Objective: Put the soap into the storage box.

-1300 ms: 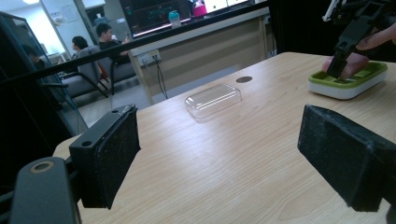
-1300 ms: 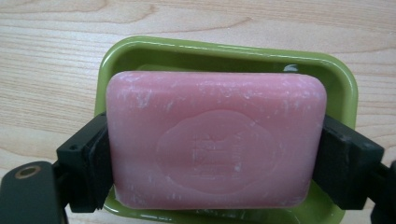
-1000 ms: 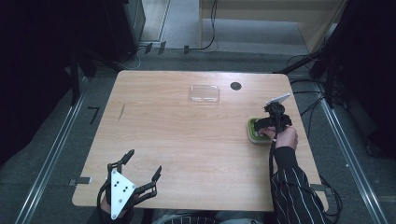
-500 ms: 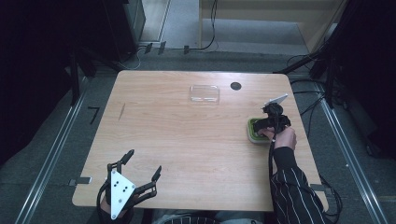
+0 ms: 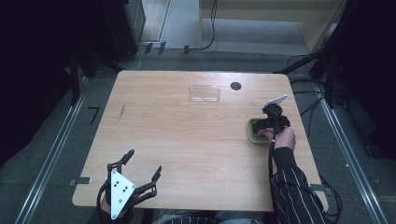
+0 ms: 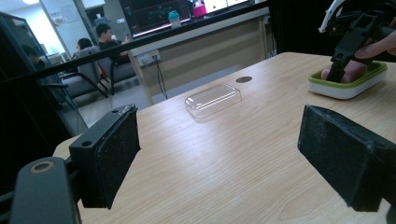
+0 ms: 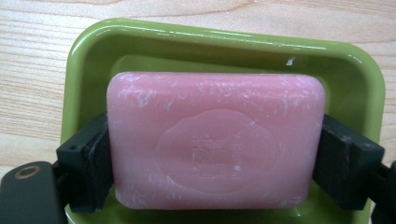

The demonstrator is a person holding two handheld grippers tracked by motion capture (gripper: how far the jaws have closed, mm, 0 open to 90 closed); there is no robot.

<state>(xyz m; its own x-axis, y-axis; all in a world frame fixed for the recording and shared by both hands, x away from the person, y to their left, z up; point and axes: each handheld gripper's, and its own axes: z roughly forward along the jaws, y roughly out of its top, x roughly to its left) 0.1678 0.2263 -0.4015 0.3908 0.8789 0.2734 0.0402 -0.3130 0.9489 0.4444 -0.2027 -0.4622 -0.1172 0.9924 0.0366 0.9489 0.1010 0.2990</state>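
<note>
A pink soap bar [image 7: 215, 140] lies in a green dish [image 7: 224, 37] with a white base [image 6: 345, 88] near the table's right edge. My right gripper [image 7: 215, 163] points down into the dish [image 5: 254, 135], and its black pads press against both short ends of the soap. In the high view this right gripper [image 5: 268, 122] is held by a hand in a striped sleeve. At the table's front left edge my left gripper [image 5: 144, 162] stands open, its pads [image 6: 109, 154] wide apart with nothing between them.
A clear plastic lid [image 5: 204, 93] lies at the back middle of the wooden table [image 5: 187, 140], with a dark round hole [image 5: 236, 86] to its right. Cables and metal rails run along the floor around the table.
</note>
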